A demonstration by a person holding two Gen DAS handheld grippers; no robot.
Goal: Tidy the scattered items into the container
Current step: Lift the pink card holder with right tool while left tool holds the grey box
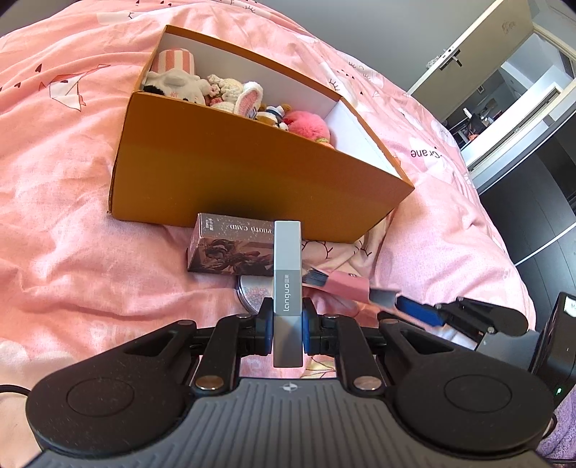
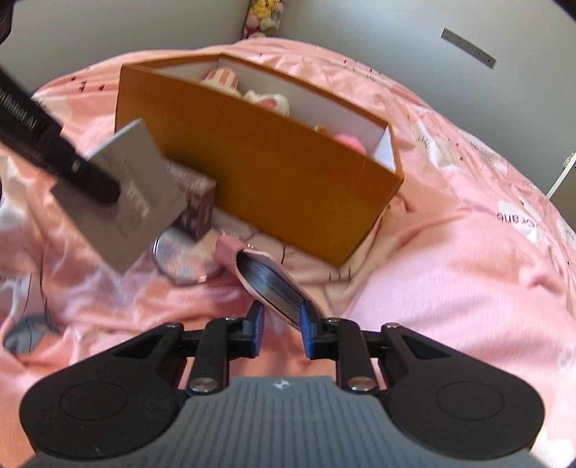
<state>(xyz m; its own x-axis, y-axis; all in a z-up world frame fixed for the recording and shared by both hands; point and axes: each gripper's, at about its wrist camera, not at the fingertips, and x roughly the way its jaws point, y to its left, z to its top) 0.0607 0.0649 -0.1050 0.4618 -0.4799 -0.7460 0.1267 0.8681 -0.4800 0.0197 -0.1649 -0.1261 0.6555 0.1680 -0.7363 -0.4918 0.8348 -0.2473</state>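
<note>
Orange cardboard box [image 1: 252, 162] with toys inside sits on the pink bedding at twelve o'clock from both grippers, the left gripper [image 1: 286, 320] clamping a grey slim carton [image 1: 287, 284] upright, the right gripper [image 2: 279, 324] closing around a pink-covered notebook [image 2: 270, 284] pointing toward eleven o'clock.

Pink duvet [image 1: 72, 223]; grey wall [image 2: 360, 32]

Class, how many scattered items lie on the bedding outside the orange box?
2: the photo card box against the orange box, and a round tin just before it. Others may be hidden.
</note>
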